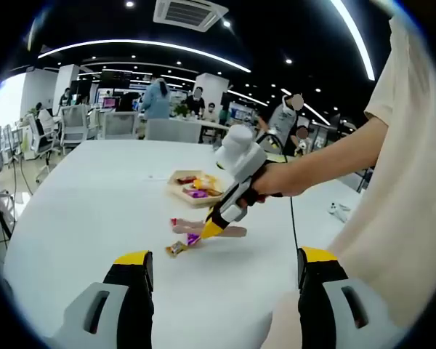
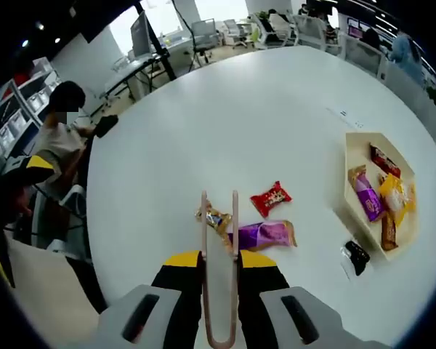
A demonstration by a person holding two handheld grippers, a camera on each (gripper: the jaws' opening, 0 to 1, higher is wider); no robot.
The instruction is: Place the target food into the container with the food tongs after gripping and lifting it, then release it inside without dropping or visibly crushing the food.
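right gripper [image 2: 219, 256] is clamped on the pink tongs [image 2: 219, 276], whose tips straddle a gold snack [image 2: 216, 217] on the white table [image 2: 203, 116], seemingly lined up to pinch it; a purple packet [image 2: 265, 234] and a red packet [image 2: 270, 198] lie just beside; the tray [image 2: 361, 145] sits well apart, already holding snacks. left gripper [image 1: 225, 280] hangs back with jaws wide apart, holding nothing; no writing is legible.

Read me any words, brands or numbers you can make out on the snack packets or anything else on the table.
None is readable.
Red packet: light print, too blurred to read.
Purple packet: no print can be made out.
Packets in the tray: too small.
Slip of paper on the table: marks too small.
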